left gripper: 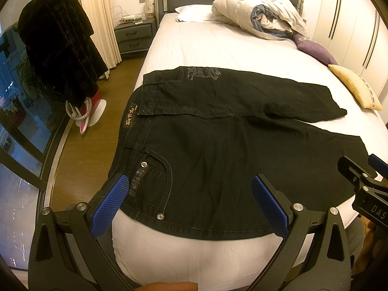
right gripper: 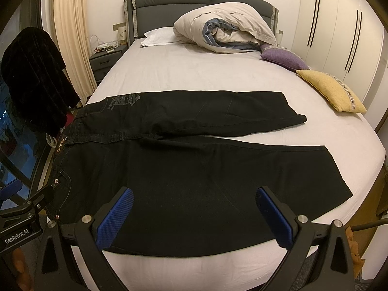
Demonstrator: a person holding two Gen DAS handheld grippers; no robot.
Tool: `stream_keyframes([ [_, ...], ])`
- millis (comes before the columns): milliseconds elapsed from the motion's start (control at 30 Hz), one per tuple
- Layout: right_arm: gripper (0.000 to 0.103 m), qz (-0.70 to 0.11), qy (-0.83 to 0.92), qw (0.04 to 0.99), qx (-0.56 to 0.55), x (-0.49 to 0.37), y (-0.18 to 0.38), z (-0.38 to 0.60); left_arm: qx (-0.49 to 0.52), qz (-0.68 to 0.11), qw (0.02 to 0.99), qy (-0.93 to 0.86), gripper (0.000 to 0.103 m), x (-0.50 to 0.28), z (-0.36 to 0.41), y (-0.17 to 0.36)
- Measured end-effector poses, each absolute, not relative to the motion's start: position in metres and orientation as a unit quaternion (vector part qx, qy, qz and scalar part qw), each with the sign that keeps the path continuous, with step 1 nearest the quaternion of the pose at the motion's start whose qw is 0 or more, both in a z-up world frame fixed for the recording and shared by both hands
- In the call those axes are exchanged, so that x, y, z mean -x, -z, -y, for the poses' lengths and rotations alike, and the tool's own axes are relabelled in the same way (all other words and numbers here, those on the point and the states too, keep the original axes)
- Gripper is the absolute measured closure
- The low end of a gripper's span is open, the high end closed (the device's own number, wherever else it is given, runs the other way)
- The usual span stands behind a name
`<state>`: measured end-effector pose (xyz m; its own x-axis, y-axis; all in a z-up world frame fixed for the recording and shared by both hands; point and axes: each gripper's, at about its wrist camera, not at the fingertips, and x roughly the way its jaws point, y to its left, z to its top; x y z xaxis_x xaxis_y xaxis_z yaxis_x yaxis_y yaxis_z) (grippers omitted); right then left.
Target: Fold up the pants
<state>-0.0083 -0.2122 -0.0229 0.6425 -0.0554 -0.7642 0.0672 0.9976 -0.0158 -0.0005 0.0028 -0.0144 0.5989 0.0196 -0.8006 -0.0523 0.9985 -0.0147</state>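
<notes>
Two claws are hovering wide and empty over the near edge of the bed [right gripper: 218, 77], and we are looking at black pants [right gripper: 194, 169] spread flat across the white sheet, lying straight ahead of both at twelve o'clock. Their long axis is running crosswise to our line of sight, from nine o'clock to three o'clock: the waistband [left gripper: 135, 131] is sitting at the nine o'clock end near the bed's side edge, and the two leg hems are pointing toward three o'clock. We are seeing the far leg [right gripper: 218, 111] angled slightly away from the near leg [right gripper: 242, 174], so a wedge of sheet is showing between them at the hem end while they are meeting at the crotch. Our left claw [left gripper: 191, 201] is poised above the hip pocket [left gripper: 150, 181] and the near side seam, blue pads spread well apart, nothing between them. Our right claw [right gripper: 194, 215] is hanging further along the same near edge, over the thigh of the near leg, equally spread and empty, with the hem [right gripper: 337, 169] lying off toward two o'clock from it. We are judging that the left claw is the nearer one for the waist end and the right claw for the leg end, so a lengthwise fold of near leg onto far leg would be carrying that near edge away from us toward twelve o'clock. No fold is looking done yet.
</notes>
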Motion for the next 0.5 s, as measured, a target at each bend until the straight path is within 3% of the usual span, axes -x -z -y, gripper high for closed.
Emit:
stream_keyframes([
  [267,0.000,-0.426,-0.019,0.905,-0.002,-0.006,0.031,0.223,-0.007,-0.427,0.904,-0.006,0.000,-0.014,-0.008,0.018],
  [500,0.000,-0.401,-0.144,0.904,0.032,-0.070,0.019,0.241,-0.011,-0.425,0.904,0.032,0.000,-0.090,-0.034,0.022],
])
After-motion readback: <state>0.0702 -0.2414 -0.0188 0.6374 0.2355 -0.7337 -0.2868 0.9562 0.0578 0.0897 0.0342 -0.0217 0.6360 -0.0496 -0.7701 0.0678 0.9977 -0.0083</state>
